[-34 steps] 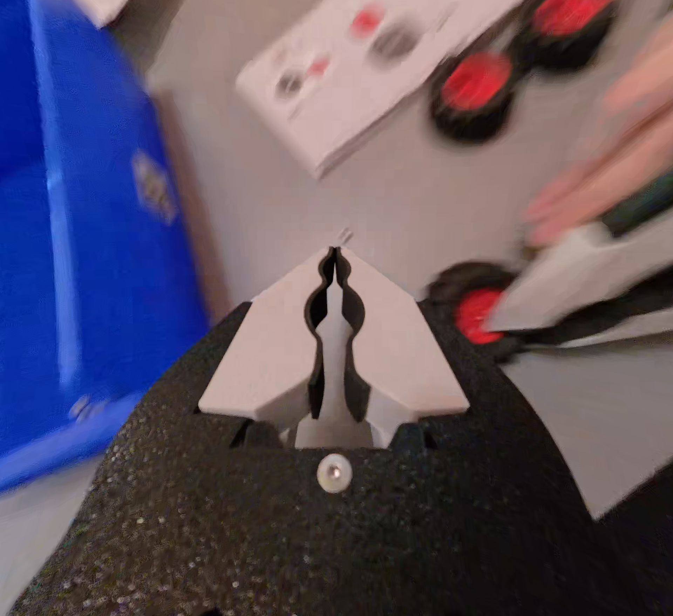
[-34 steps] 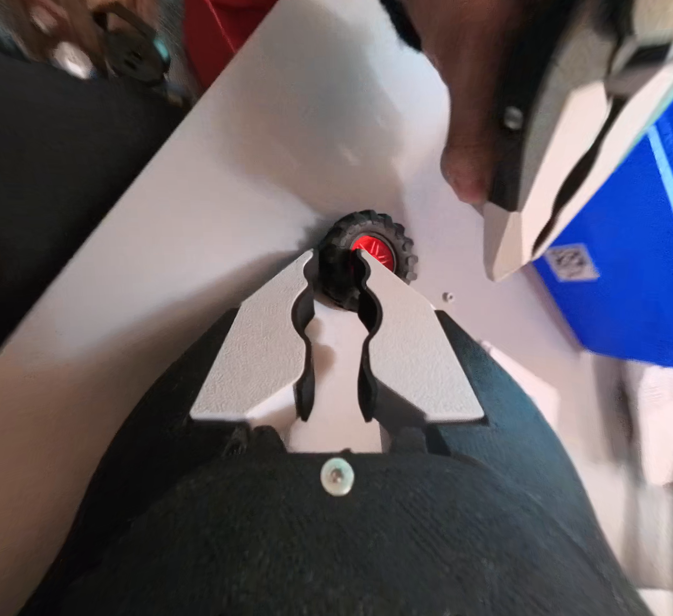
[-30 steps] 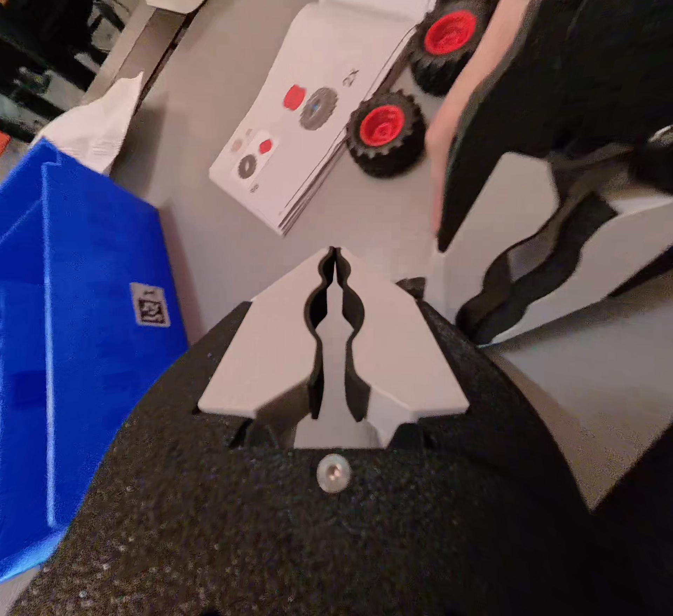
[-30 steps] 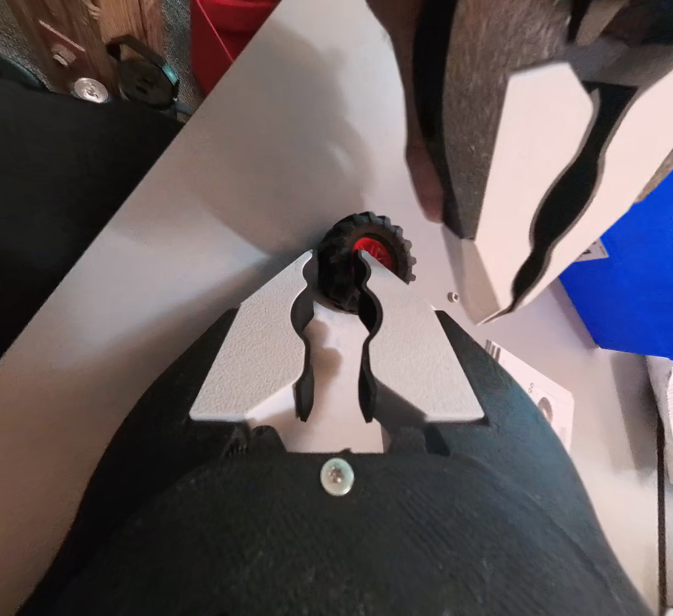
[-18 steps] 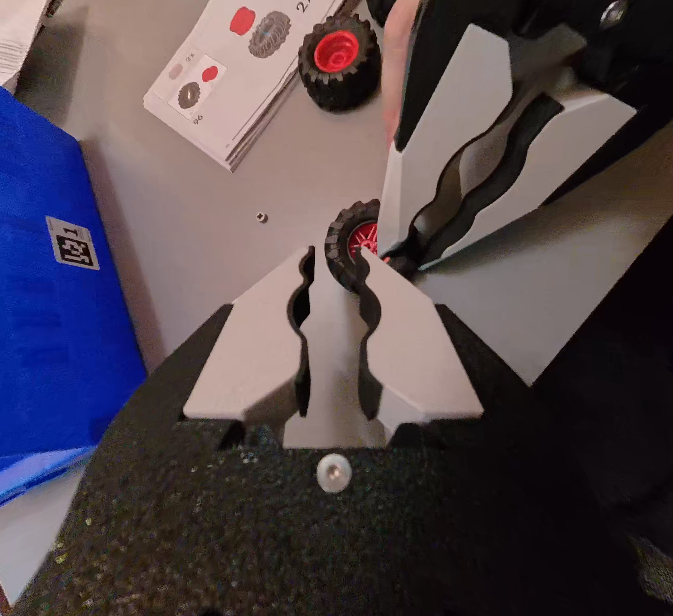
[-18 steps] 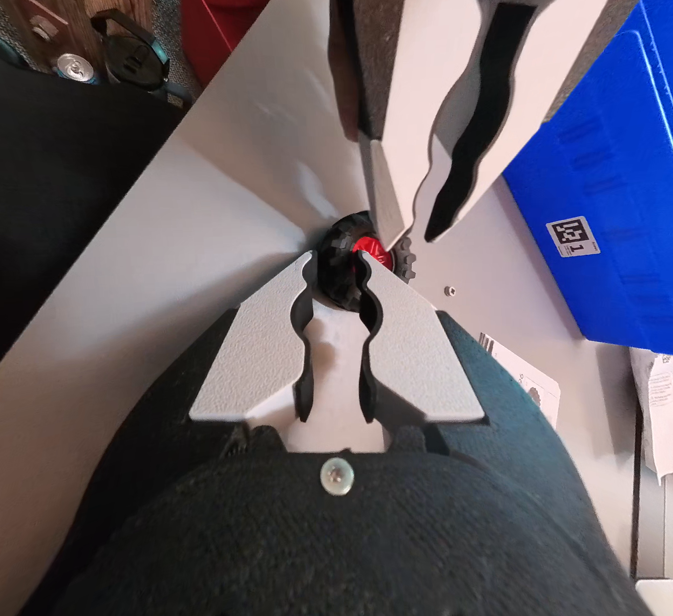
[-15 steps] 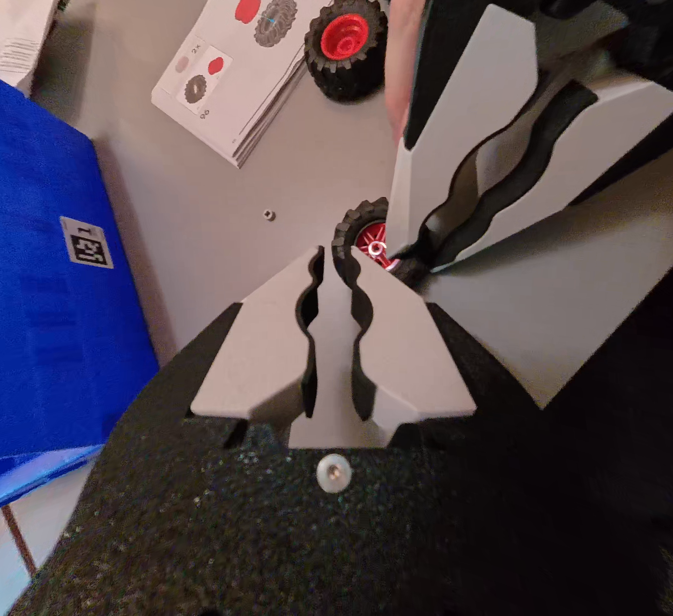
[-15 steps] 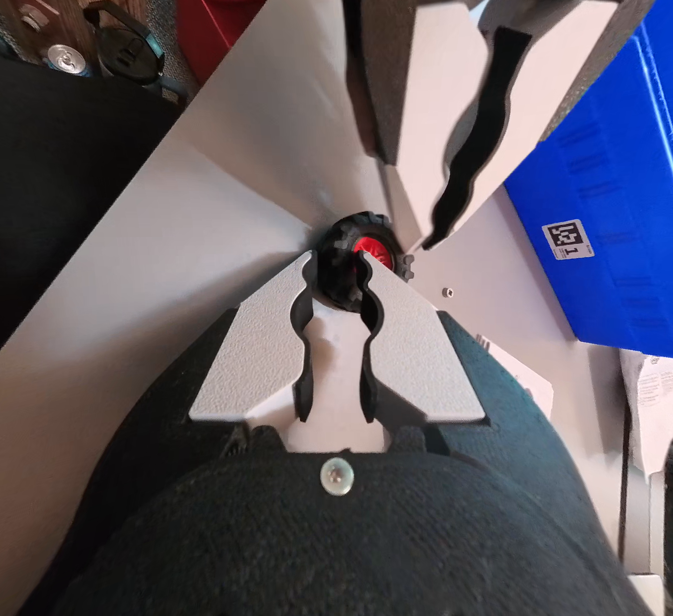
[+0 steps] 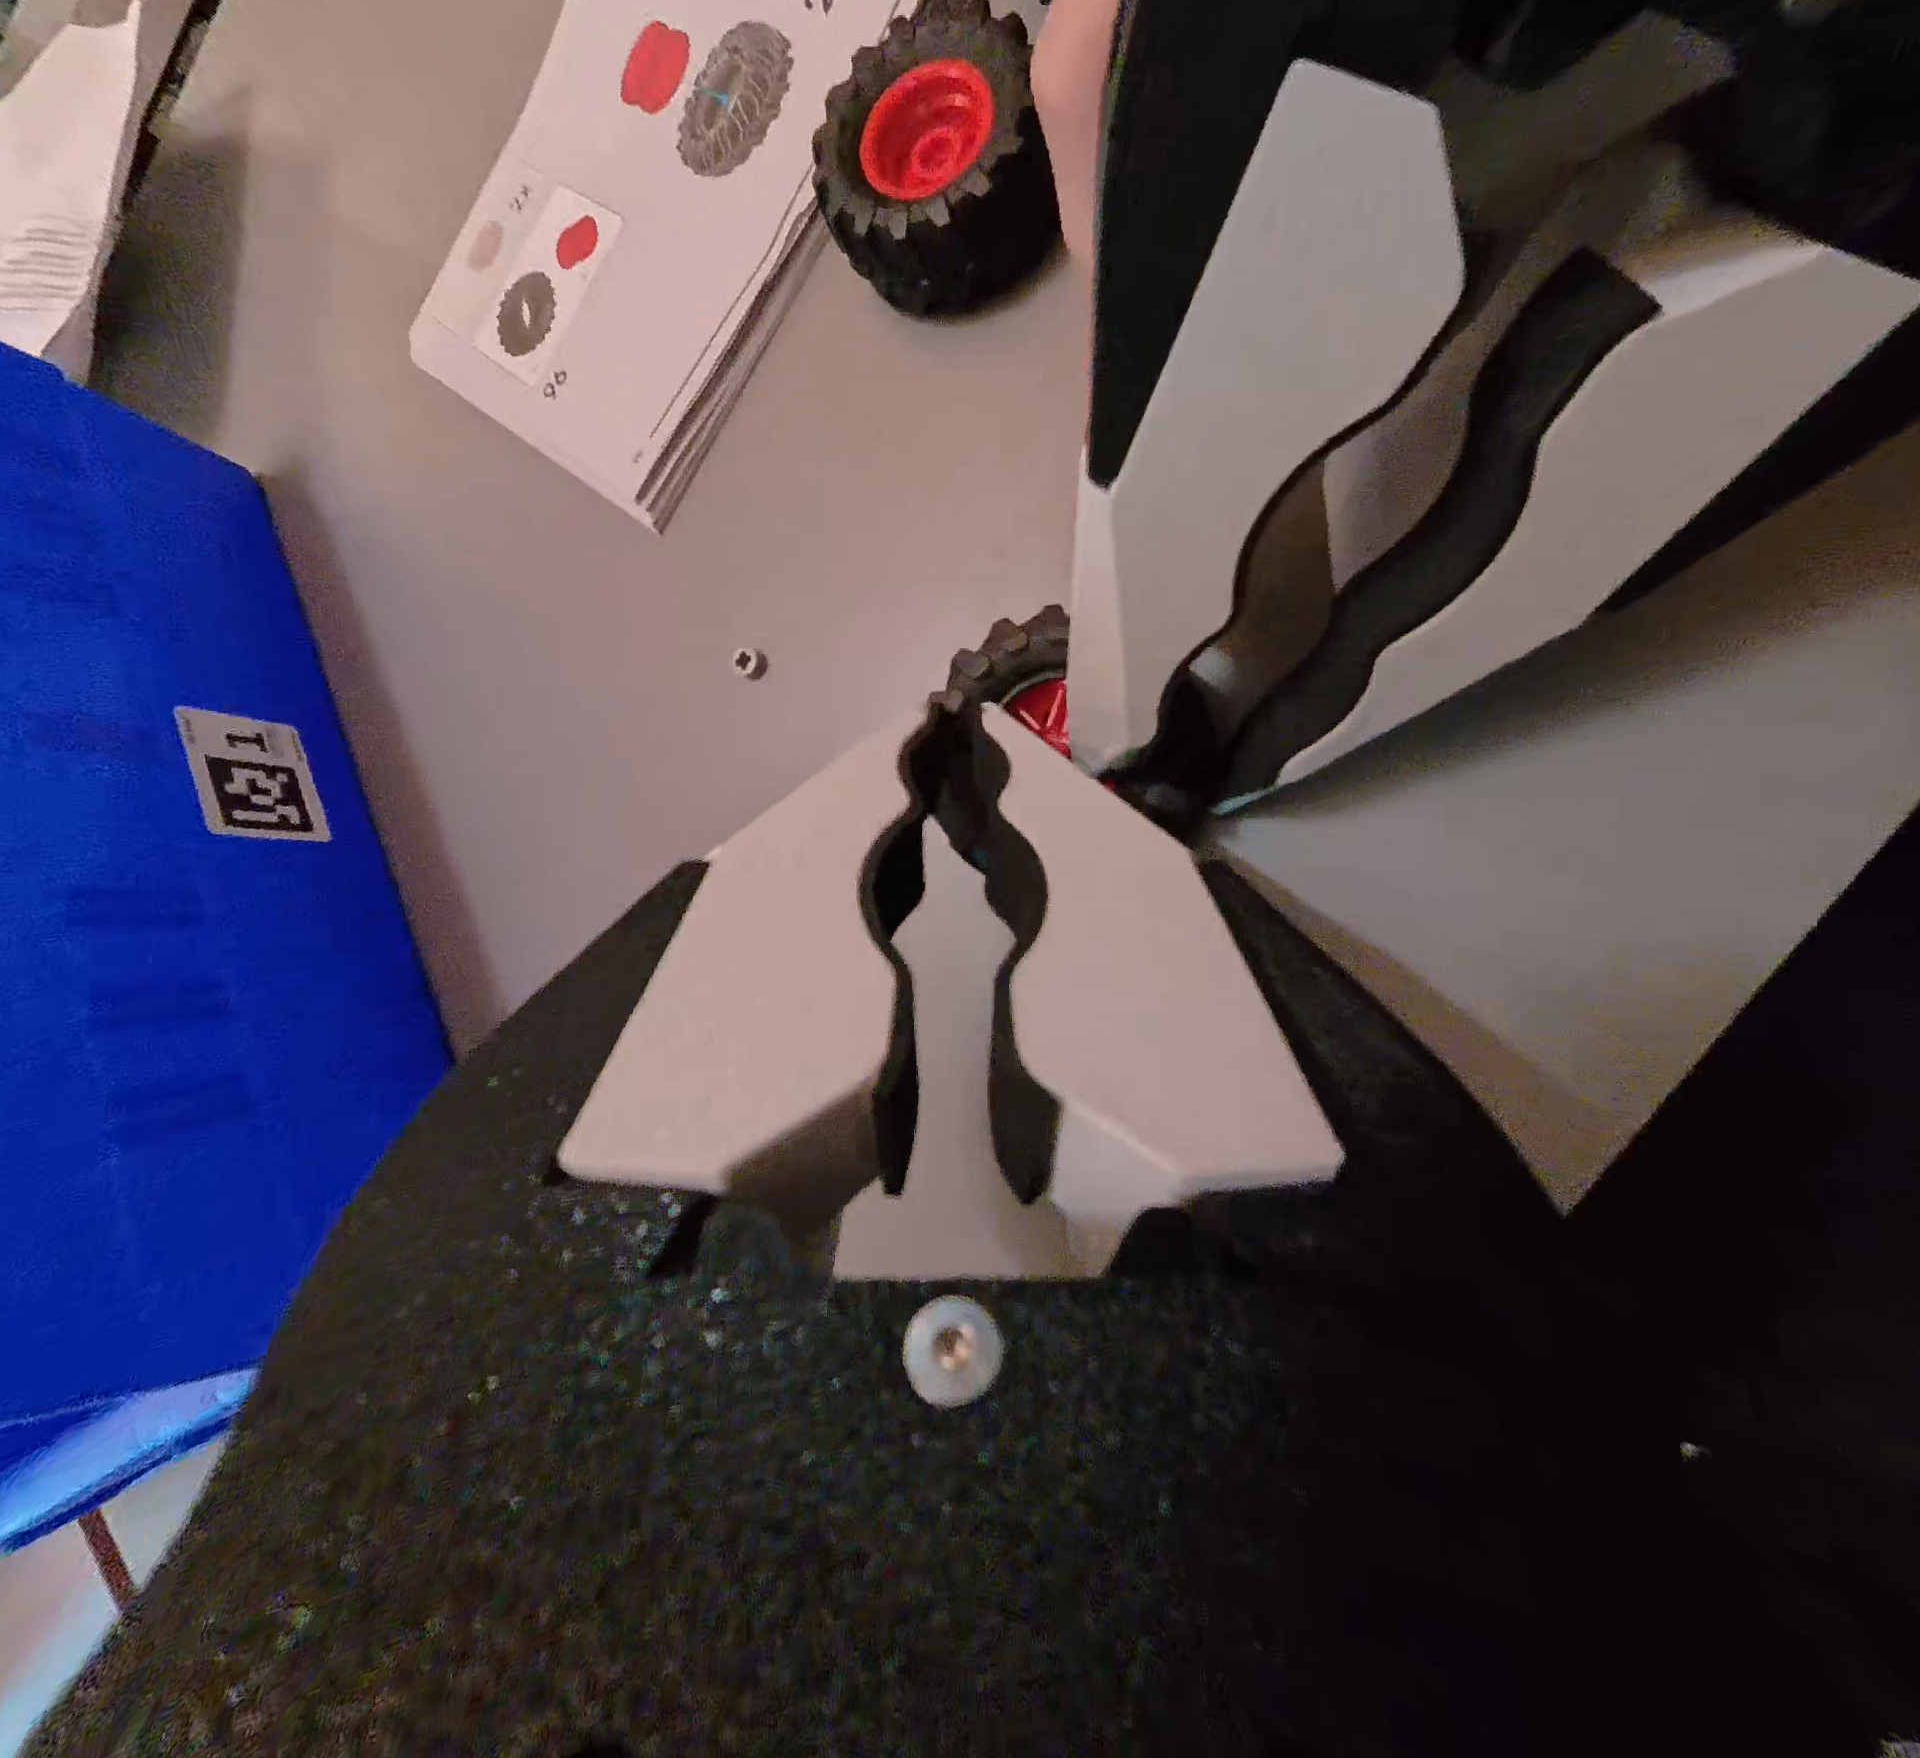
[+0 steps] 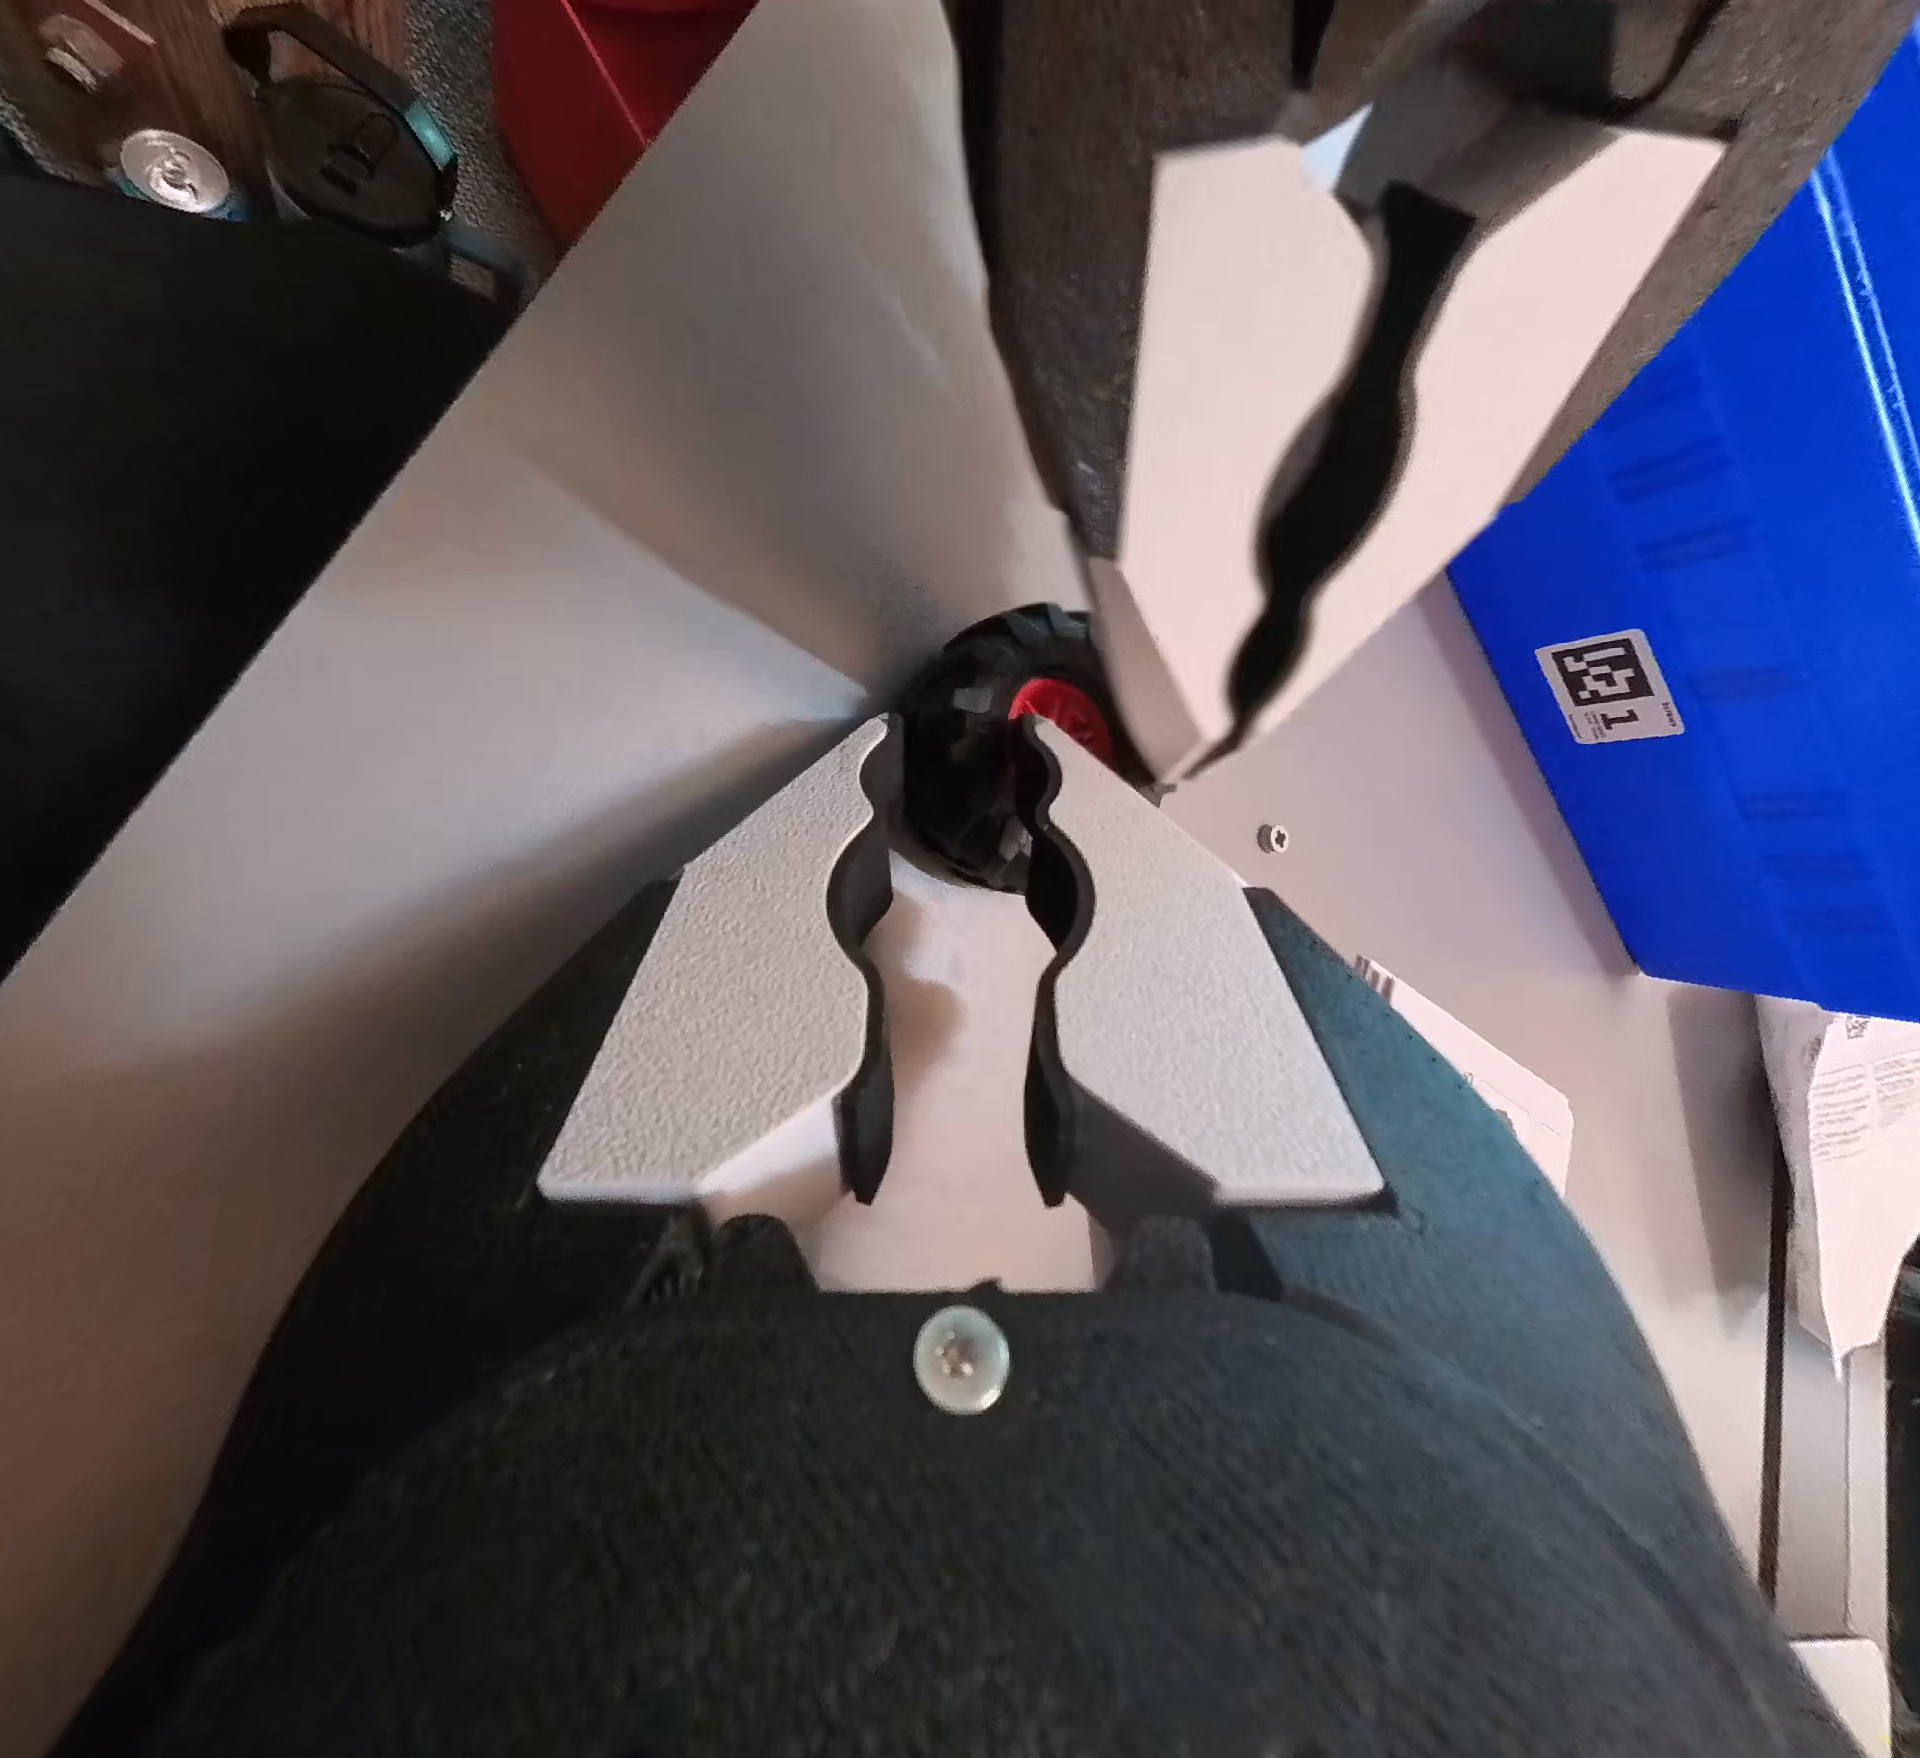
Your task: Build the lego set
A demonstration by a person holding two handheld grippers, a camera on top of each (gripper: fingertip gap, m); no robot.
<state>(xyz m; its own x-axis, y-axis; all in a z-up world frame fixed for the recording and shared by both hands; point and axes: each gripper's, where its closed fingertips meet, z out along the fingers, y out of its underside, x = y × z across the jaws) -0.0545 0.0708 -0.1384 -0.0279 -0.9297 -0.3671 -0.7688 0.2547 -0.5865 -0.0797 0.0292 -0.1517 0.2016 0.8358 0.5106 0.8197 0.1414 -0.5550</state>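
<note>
Two more wheels (image 9: 935,170) beside booklet (image 9: 665,181), left wrist view only

My right gripper (image 10: 961,732) has matt, pebbled grey fingers with black rubbery linings; its body is grainy black with a shiny metal screw (image 10: 960,1360); the wheel (image 10: 971,721) at its tips has a knobbly black tyre and glossy red hub; beyond it, smooth matt table (image 10: 520,565); right, glossy blue plastic bin (image 10: 1714,721).
</note>
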